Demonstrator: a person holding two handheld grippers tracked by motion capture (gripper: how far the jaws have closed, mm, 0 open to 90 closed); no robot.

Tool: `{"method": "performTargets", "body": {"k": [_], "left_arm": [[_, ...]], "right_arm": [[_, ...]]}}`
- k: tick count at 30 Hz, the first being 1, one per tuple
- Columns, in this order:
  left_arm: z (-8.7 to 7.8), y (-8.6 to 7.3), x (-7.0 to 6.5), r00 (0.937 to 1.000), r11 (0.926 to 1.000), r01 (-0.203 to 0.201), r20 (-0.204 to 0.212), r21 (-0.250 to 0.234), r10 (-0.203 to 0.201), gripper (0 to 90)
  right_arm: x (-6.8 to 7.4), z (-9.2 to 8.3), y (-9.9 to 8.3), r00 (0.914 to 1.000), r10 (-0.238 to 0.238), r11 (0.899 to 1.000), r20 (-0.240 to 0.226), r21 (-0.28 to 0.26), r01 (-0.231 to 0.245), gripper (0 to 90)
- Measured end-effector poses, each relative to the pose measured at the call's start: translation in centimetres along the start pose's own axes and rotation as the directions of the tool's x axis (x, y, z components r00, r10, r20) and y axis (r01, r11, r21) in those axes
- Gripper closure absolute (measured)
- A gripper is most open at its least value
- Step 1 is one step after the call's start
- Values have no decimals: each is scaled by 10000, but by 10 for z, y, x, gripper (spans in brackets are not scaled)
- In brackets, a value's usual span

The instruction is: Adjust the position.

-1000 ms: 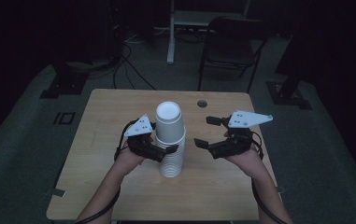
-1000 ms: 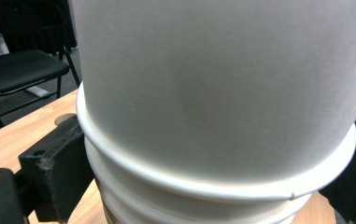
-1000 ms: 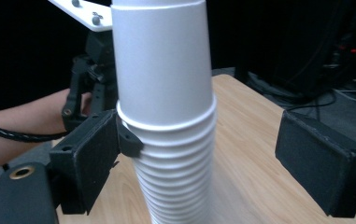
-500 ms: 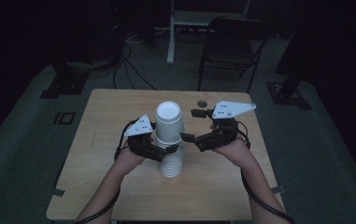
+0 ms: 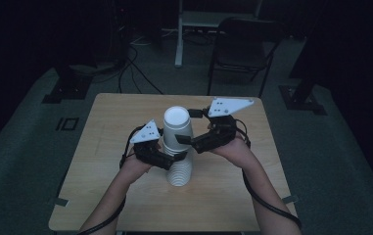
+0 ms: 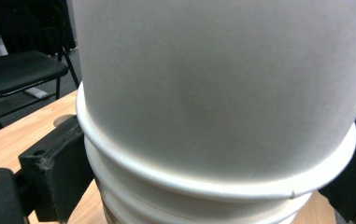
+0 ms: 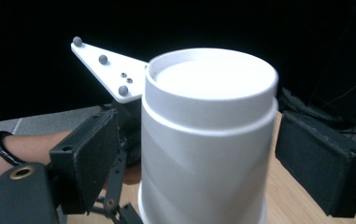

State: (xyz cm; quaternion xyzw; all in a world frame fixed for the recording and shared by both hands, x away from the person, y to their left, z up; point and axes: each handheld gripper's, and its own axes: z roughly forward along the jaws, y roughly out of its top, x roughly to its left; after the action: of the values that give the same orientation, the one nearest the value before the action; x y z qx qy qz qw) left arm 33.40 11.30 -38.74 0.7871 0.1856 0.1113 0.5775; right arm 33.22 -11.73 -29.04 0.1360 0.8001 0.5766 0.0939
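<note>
I have a stack of white paper cups (image 5: pixel 178 147) standing upside down on the wooden table (image 5: pixel 101 122), roughly midway between its left and right edges and a little nearer the near edge than the far one. The cups are nested, their rolled rims showing as a column of rings low on the stack, and the top cup (image 5: pixel 176 129) rises well above the rest with its flat base facing up.

My left gripper (image 5: pixel 167 159) comes in from the left side and is closed around the stack just under the top cup's rim. In the left gripper view the black jaws sit on either side of the rings, the left pad (image 6: pixel 56 172) against the rims below the top cup's rim (image 6: pixel 213 186); the right pad is at the frame's edge, where I cannot tell whether it touches.

My right gripper (image 5: pixel 186 128) reaches in from the right, higher up, at the level of the top cup's wall. Its jaws stand wide apart around that cup. In the right gripper view the cup (image 7: pixel 208 140) stands between the two pads (image 7: pixel 89 158), with a clear gap on each side, so they hold nothing. Behind the cup there I see the left gripper's grey plate (image 7: pixel 108 70) and the person's left forearm with a dark band (image 7: pixel 3 149) at the wrist.
</note>
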Motion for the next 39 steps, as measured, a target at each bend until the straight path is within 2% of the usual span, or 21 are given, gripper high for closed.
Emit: {"method": "performTargets", "body": {"k": [2,5,11,16,22,33,36,37,39], "left_arm": [[0,0,0,10000,10000,-11,8,-10,11,51],[-1,-1,-1,10000,10000,-23,4,-36,23,51],[-1,0,-1,10000,10000,-36,-9,12,36,51],[-1,-1,-1,10000,10000,-24,-3,1,24,51],[-1,-1,-1,10000,10000,-42,-30,-4,42,51],[-1,-1,-1,10000,10000,-28,-18,-42,28,51],[-1,-1,-1,10000,10000,-38,-16,-29,38,51],[-1,-1,-1,10000,10000,-36,-22,-25,36,51],[-1,0,-1,10000,10000,-44,-22,16,44,51]], "right_arm": [[1,4,2,9999,-10,10000,153,72,9,132],[0,6,2,10000,74,9999,28,77,-74,133],[1,14,4,9998,9,9999,192,150,-12,139],[-2,17,3,9997,103,9999,211,66,-104,198],[0,16,5,9993,44,10000,384,51,-46,209],[1,10,13,9993,69,9998,373,-209,-61,212],[0,7,17,9996,131,9992,267,-391,-120,213],[1,6,19,9992,132,9988,367,-482,-114,214],[2,3,24,9993,-1,9983,370,-589,23,213]]}}
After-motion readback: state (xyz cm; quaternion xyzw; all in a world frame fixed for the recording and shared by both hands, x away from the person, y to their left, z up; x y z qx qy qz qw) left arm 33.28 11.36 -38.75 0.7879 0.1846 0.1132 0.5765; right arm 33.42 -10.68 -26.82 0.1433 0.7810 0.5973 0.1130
